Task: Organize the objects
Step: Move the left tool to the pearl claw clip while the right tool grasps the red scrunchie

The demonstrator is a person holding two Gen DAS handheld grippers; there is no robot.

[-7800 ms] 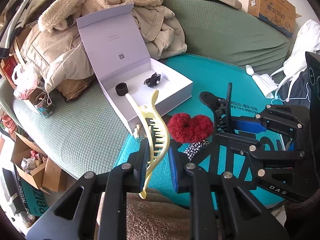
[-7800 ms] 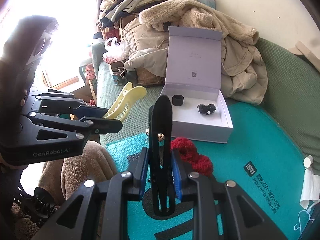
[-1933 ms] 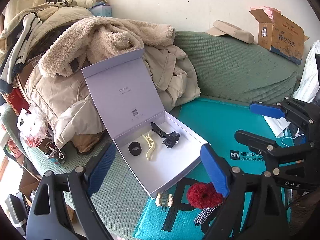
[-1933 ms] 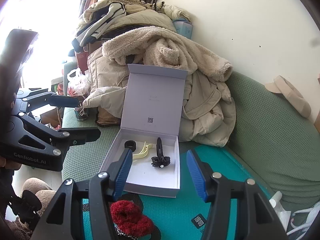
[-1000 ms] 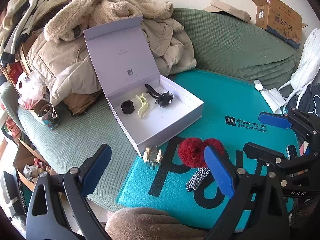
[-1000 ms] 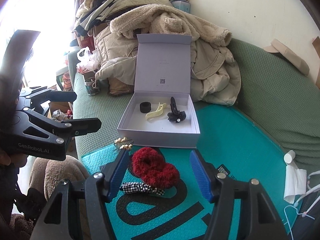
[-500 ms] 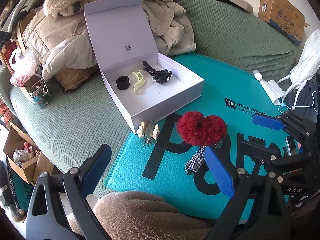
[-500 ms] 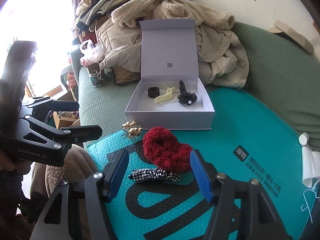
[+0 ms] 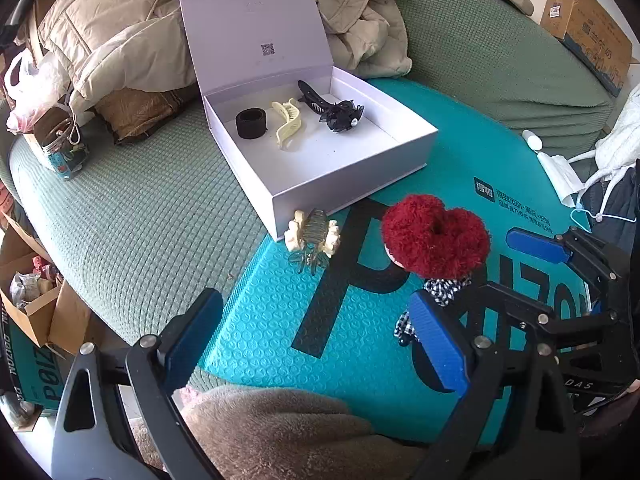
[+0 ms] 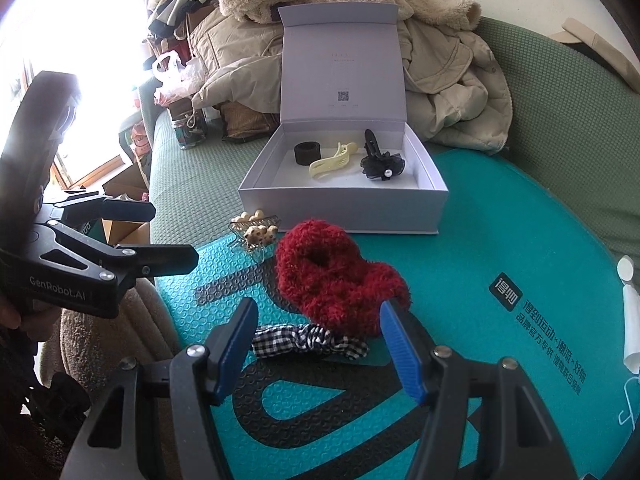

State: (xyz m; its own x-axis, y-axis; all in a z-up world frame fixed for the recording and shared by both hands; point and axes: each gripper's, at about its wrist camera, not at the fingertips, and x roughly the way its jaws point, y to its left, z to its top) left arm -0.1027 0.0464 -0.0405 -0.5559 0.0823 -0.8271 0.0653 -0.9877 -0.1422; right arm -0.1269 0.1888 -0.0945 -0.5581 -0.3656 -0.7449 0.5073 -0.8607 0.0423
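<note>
An open white box (image 9: 352,184) (image 10: 340,210) holds a black hair band (image 9: 251,123), a cream claw clip (image 9: 287,122) (image 10: 332,162) and a black bow clip (image 9: 336,110) (image 10: 380,162). On the teal mat in front lie a beaded comb clip (image 9: 312,238) (image 10: 256,232), a red fluffy scrunchie (image 9: 434,236) (image 10: 336,276) and a black-and-white checked bow (image 9: 440,300) (image 10: 308,342). My left gripper (image 9: 316,344) is open and empty, near the comb clip. My right gripper (image 10: 320,336) is open and empty, low over the checked bow.
Coats are piled behind the box (image 10: 440,80). A tin (image 9: 60,148) and a plastic bag (image 9: 28,88) sit at the couch's left end. Cardboard boxes (image 9: 36,312) stand on the floor at left. White tissue (image 10: 632,320) lies on the mat's right edge.
Earlier each gripper held a claw clip; both clips now lie in the box. Both grippers, open, have moved down and closer to the mat and its loose items.
</note>
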